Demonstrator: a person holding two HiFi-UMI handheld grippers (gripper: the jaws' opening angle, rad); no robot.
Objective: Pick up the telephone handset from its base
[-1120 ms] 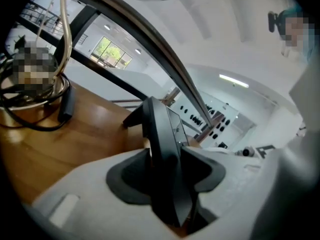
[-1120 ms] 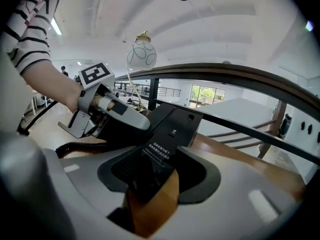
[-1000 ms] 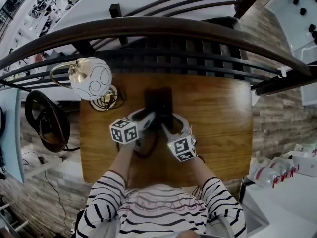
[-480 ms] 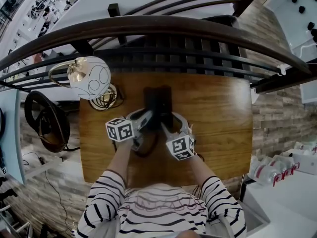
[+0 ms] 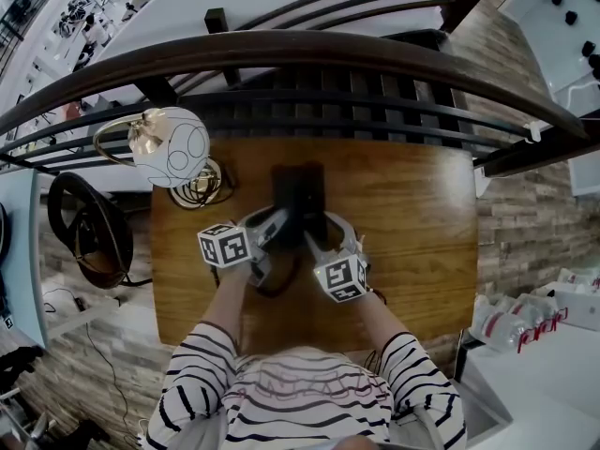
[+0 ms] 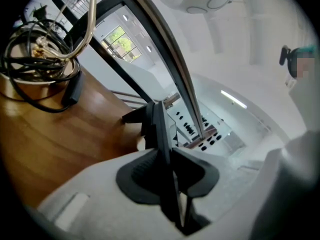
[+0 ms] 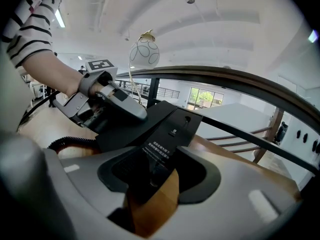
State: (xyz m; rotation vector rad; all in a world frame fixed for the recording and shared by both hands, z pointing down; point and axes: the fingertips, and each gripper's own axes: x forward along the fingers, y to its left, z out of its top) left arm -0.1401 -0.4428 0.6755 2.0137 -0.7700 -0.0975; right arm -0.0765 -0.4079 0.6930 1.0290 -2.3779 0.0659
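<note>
**Two grippers on a black telephone: handset pinched, not yet lifted**

A person in a striped top leans over a wooden table. A black telephone sits at the middle of the table, and both grippers meet on it.

The left gripper has just been closing its jaws. A thin dark slab, seen edge-on, now stands pinched between its pads. I take this to be the handset, lying along the telephone's left side and seemingly not yet raised.

The right gripper has its jaws closed on the near edge of the base, a flat black plate with a printed label.

The split looks deliberate. One gripper pins the base so it will not ride up when the other raises the handset.

Only the head view gives the layout. It shows the telephone central, a globe lamp at the table's far left corner and a dark rail beyond. In that view the grippers' own bodies cover both grips.

The left gripper view shows the pinch itself and a loose coil of cable on the wood to the left. It shows nothing of the right gripper.

The right gripper view adds what neither other view has. It shows the left gripper from the side, set on the telephone's far side, and a ribbed cord lying on the table beside it.
</note>
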